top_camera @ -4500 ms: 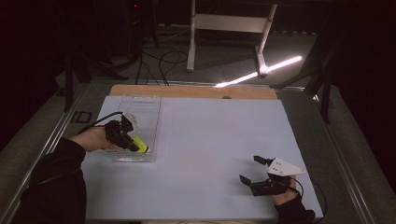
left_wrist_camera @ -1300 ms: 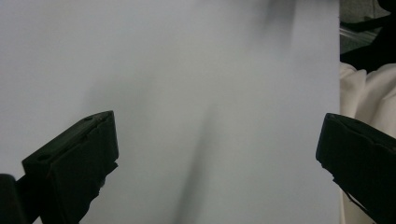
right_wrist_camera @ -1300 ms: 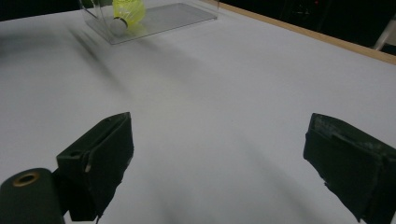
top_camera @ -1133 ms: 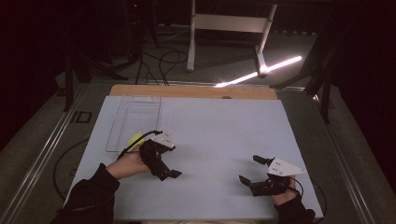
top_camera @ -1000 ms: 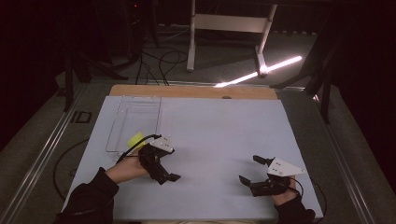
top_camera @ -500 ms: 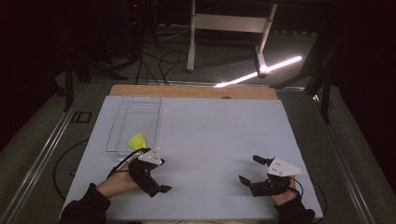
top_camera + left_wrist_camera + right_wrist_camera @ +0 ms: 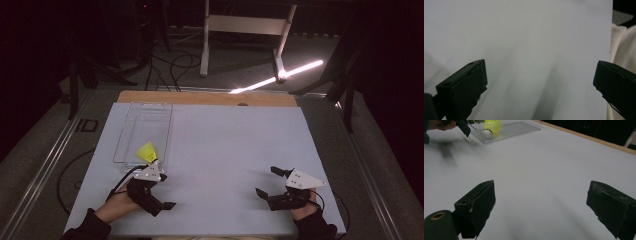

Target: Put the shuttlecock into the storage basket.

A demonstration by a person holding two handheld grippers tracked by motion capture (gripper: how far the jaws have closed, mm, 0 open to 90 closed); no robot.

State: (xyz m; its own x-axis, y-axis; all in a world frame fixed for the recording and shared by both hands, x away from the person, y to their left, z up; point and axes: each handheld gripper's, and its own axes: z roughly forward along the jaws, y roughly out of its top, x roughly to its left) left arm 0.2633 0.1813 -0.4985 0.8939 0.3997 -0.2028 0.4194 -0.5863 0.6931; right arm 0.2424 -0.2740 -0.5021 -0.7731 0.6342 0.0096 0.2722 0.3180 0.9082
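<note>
Yellow shuttlecock [image 7: 147, 151] lies in clear tray [image 7: 131, 120] at its near end, worktop's left side; looks featherlight, skirt crushable, so pinch the cork; left gripper [image 7: 161, 204] and right gripper [image 7: 266, 182] both spread, empty.

Clear glossy plastic tray [image 7: 145, 131], matt tabletop [image 7: 230, 150]

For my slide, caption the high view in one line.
Yellow shuttlecock lies in the clear tray; left gripper and right gripper, both open and empty, rest near the table's front edge.
</note>
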